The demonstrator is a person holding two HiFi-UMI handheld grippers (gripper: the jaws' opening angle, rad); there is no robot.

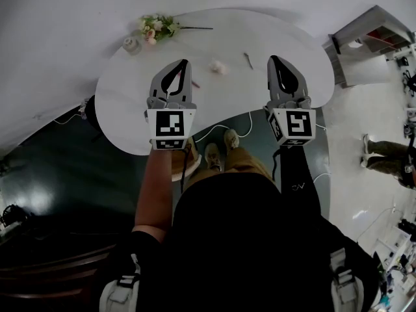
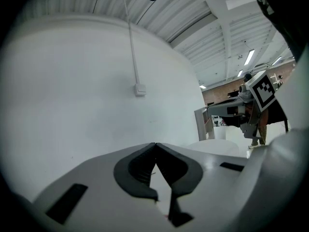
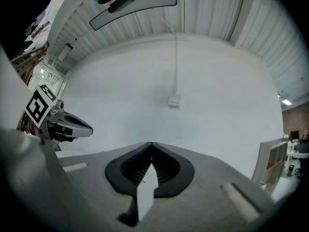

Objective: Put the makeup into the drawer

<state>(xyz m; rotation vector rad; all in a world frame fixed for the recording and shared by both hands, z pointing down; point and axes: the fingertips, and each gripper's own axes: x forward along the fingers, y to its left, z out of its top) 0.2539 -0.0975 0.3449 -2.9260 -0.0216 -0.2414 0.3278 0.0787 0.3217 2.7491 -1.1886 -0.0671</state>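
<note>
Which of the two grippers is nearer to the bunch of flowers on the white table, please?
The left gripper. It is just below and right of the flowers in the head view; the right gripper is much farther to their right.

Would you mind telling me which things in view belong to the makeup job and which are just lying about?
Job in hand:
- slim stick, pale round puff, small jar: likely the makeup
- left gripper and right gripper, both shut, empty

Just lying about:
- flower sprig
- shelf unit

I can make out no drawer.
</note>
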